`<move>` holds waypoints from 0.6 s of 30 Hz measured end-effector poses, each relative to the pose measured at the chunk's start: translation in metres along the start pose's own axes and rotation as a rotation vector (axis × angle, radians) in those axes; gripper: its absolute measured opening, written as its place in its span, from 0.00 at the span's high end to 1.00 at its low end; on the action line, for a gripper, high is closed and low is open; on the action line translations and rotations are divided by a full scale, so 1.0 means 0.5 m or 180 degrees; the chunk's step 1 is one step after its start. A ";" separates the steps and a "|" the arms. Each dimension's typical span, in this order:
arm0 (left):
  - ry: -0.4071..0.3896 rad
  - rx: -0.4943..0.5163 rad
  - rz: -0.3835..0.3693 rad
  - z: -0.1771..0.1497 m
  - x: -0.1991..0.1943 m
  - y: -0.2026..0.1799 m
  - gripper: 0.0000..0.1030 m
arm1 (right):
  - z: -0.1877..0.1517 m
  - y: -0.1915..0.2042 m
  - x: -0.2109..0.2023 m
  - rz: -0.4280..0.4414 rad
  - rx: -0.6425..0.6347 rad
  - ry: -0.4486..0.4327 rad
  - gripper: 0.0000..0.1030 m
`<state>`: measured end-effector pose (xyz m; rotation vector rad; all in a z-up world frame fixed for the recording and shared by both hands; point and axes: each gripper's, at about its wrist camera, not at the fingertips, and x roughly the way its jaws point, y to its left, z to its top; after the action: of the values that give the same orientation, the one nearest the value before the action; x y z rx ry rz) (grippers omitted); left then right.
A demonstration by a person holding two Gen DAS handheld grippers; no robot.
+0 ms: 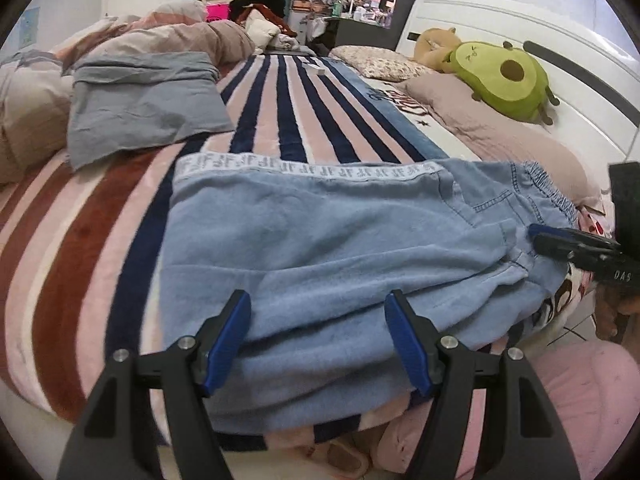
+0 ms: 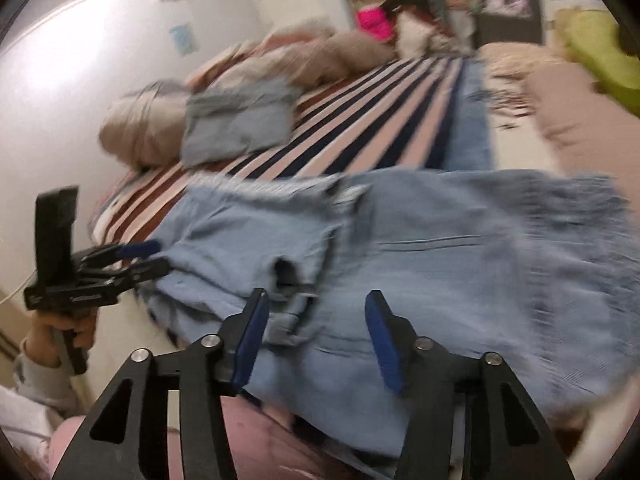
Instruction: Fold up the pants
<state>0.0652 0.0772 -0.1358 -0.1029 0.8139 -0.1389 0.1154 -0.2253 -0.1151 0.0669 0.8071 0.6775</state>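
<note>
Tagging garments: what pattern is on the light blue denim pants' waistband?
White band with repeated grey letter logos; clearest in the left wrist view.

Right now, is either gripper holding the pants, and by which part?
Neither. The left gripper and right gripper stand open over the light blue pants, with no cloth pinched between the pads.

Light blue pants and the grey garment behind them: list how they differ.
The light blue pants lie nearest the grippers, at the bed's front edge; the grey garment lies further back, against the bunched duvet. The pants carry a white lettered waistband; the grey garment is plain. The pants cover more of the bed. Both lie folded on the striped blanket.
</note>
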 end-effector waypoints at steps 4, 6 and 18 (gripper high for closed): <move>-0.0033 -0.0079 0.0110 -0.009 -0.024 -0.003 0.30 | -0.025 -0.073 -0.091 -0.0371 0.0336 -0.0308 0.33; -0.0037 -0.0154 0.0104 -0.013 -0.034 -0.007 0.30 | -0.041 -0.096 -0.118 -0.0501 0.0418 -0.0358 0.27; -0.0181 -0.0222 0.0172 0.013 -0.052 -0.077 0.27 | -0.141 -0.229 -0.144 -0.0503 0.1260 -0.0449 0.16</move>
<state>0.0492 0.0437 -0.1071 -0.1500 0.7642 -0.0564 0.0929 -0.3713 -0.1530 0.4013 0.7917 0.3524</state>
